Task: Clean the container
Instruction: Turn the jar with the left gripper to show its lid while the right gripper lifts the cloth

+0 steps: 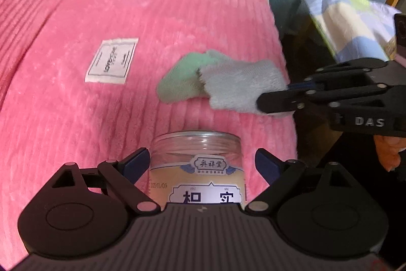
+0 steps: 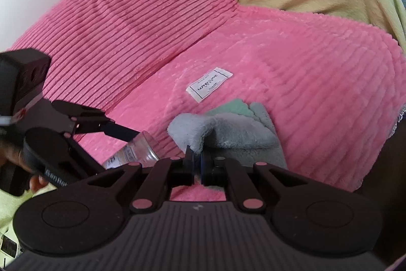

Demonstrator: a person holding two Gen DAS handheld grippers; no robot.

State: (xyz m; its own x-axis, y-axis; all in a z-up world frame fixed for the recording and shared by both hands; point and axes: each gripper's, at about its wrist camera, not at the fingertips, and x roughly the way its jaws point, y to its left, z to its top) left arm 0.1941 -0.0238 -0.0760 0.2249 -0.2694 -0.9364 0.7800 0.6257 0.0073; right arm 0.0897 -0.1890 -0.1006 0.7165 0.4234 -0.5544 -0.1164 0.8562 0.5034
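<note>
Jar clear, labelled, between left gripper fingers; right gripper pinching cloth.

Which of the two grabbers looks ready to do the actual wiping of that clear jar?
The right gripper, probably. It is shut on the grey cloth, beside the jar. The left gripper has its fingers on either side of the jar, so it seems better suited to steadying it.

Open pink blanket lies left of the jar; the cloth blocks beyond it.
</note>
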